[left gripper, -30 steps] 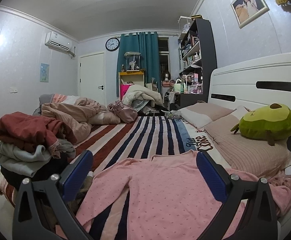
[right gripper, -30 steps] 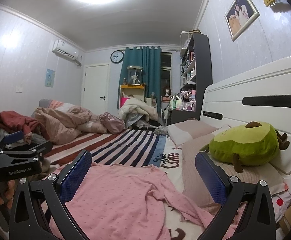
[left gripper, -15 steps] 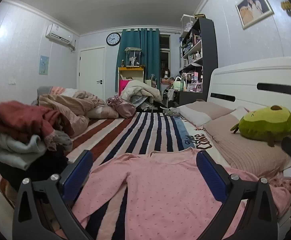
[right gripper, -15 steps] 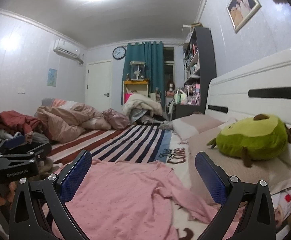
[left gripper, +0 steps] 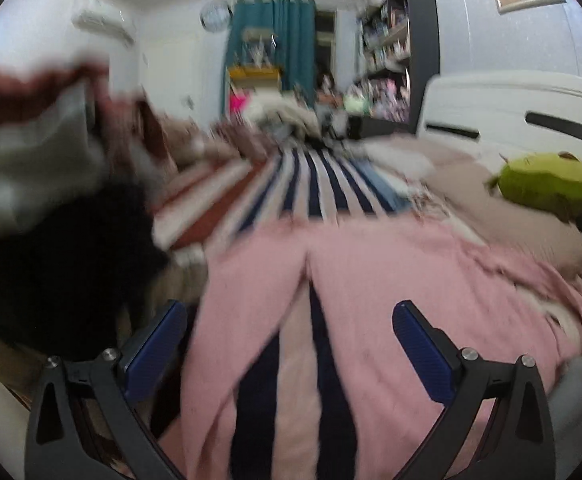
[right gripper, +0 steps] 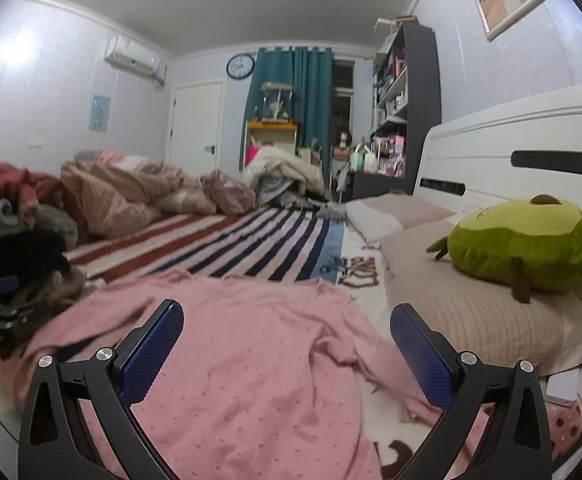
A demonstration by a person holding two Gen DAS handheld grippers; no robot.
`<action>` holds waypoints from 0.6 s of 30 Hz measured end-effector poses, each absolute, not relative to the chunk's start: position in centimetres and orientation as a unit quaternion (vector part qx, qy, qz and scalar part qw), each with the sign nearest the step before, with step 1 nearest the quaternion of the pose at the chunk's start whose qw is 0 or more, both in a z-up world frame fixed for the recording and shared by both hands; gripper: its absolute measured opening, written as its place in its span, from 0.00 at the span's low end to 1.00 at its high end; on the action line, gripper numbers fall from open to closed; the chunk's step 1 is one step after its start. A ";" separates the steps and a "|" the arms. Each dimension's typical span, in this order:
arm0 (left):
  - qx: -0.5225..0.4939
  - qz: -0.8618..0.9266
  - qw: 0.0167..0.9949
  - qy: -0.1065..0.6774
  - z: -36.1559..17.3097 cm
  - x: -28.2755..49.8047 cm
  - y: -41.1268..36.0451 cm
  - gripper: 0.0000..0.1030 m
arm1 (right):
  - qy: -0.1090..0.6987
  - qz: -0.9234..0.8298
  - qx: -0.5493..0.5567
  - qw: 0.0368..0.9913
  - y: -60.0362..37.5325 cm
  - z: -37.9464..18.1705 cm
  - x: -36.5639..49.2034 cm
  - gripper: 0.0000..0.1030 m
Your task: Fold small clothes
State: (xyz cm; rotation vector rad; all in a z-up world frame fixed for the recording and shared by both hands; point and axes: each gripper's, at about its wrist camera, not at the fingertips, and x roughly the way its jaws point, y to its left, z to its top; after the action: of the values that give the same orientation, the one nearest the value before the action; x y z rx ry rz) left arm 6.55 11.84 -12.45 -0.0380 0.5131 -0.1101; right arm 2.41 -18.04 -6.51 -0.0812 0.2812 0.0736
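On the bed (right gripper: 275,240), a pink top (right gripper: 251,360) lies spread (rumpled).

The left wrist view is smeared throughout — the clothes pile (left gripper: 39,168) reads only as red, grey and black patches, and the clock (left gripper: 215,16) face is illegible. The pink top (right gripper: 231,356) runs off the bottom edge in both views — its hem is unseen.
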 end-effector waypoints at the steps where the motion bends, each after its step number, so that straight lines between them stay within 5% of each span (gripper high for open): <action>1: -0.029 -0.058 0.962 0.266 -13.1 6.5 12.4 0.94 | 0.144 0.036 -0.041 0.988 -17.9 -6.8 2.7 1.00; 8: -0.053 -0.041 0.947 0.314 -17.1 5.4 15.4 0.77 | 0.160 0.054 -0.044 0.985 -16.2 -7.8 4.4 1.00; 12: -0.059 -0.020 0.931 0.360 -20.0 6.8 16.6 0.41 | 0.167 0.066 -0.046 0.983 -15.6 -8.0 5.0 1.00; 14: -0.056 -0.006 0.931 0.362 -20.8 7.0 16.5 0.35 | 0.169 0.067 -0.047 0.982 -15.5 -8.0 5.1 1.00; 16: -0.039 0.005 0.934 0.354 -20.5 7.1 15.9 0.07 | 0.167 0.062 -0.046 0.983 -15.5 -8.0 5.1 1.00; 18: -0.027 0.004 0.940 0.339 -19.5 7.0 15.5 0.07 | 0.164 0.057 -0.043 0.984 -15.9 -7.9 5.0 1.00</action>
State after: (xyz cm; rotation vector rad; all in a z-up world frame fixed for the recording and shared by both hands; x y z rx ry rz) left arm 7.00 15.48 -19.47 -0.0553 0.6920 0.0080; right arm 5.02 -15.89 -7.86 -0.0857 0.3307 0.1155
